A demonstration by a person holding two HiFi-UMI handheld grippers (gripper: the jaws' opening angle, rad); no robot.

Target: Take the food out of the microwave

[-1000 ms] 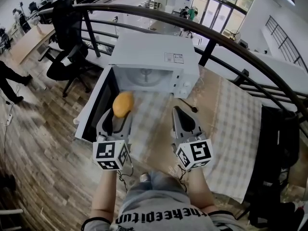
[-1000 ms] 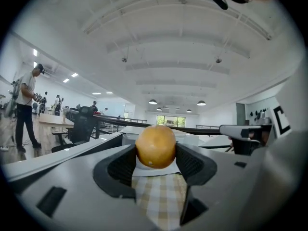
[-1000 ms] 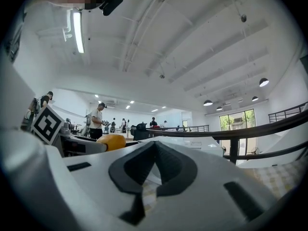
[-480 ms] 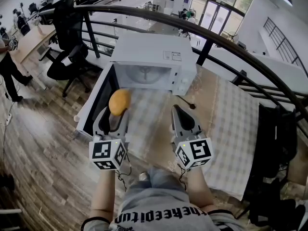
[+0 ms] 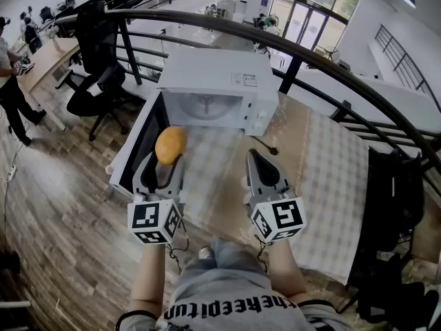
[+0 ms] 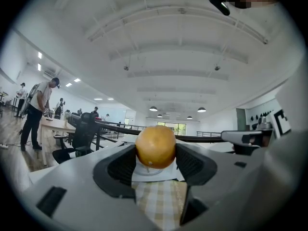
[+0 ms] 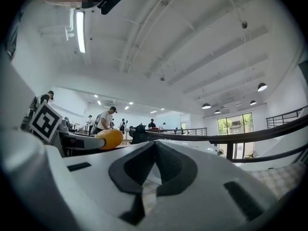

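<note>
A round orange-yellow food item [image 5: 171, 145] sits clamped between the pads of my left gripper [image 5: 165, 163], held above the checked tablecloth in front of the microwave. In the left gripper view the food [image 6: 155, 146] fills the gap between the jaws of the left gripper [image 6: 155, 162]. The white microwave [image 5: 220, 88] stands at the table's far end with its door [image 5: 136, 147] swung open to the left; its cavity shows only the turntable. My right gripper [image 5: 264, 165] hovers to the right with its tips together and nothing between them. The right gripper [image 7: 154, 153] sees the food [image 7: 109, 138] at its left.
A checked cloth [image 5: 331, 185] covers the table. A small dark object [image 5: 269, 147] lies on it near the microwave's right front. A curved black railing [image 5: 303, 54] runs behind the table. Office chairs [image 5: 96, 81] and a person [image 5: 14, 98] stand at the left on the wooden floor.
Both grippers drew back slightly from the microwave, the left one still carrying the food. A person walked in at the far left.
</note>
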